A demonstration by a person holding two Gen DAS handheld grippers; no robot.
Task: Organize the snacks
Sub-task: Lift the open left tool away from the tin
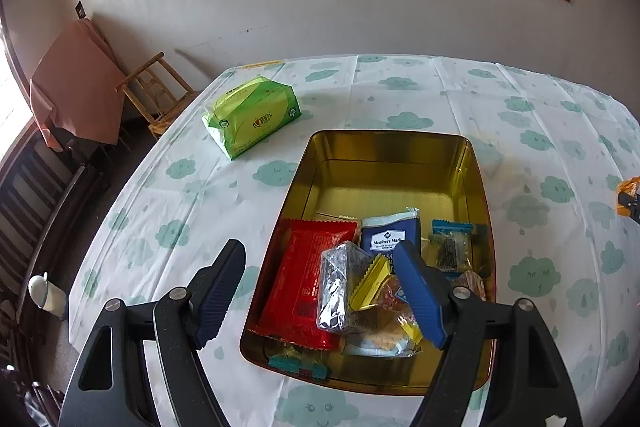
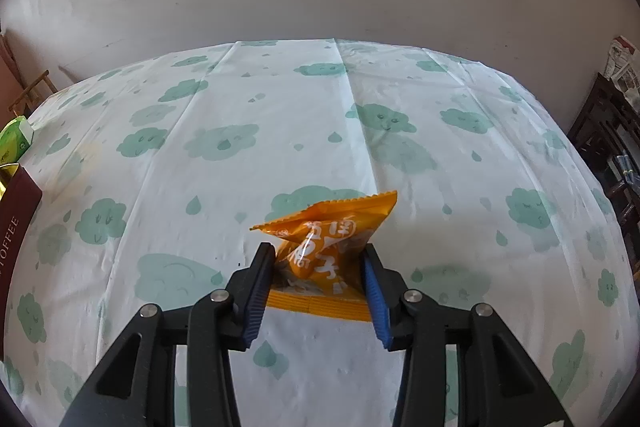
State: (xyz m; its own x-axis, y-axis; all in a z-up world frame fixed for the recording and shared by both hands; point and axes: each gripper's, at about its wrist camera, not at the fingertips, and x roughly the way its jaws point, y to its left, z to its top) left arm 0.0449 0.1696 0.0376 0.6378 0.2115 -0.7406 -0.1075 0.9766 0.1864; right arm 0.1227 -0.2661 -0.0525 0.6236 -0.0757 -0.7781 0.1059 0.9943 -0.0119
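Note:
A gold tin [image 1: 384,151] sits on the cloud-print tablecloth and holds several snacks: a red packet [image 1: 304,283], a blue packet [image 1: 386,235], a silver packet [image 1: 340,291] and a yellow-edged one [image 1: 370,281]. My left gripper [image 1: 320,283] is open and empty above the tin's near end. My right gripper [image 2: 320,287] is shut on an orange snack packet [image 2: 324,247], crumpled between the pads, just above the cloth. That packet shows at the right edge of the left wrist view [image 1: 629,195]. The tin's maroon side [image 2: 16,227] shows at the left edge of the right wrist view.
A green tissue pack [image 1: 252,115] lies on the table far left of the tin; it also shows in the right wrist view [image 2: 16,139]. A wooden chair [image 1: 156,95] and a covered table [image 1: 76,83] stand beyond the table's left edge. A dark shelf [image 2: 612,147] is at the right.

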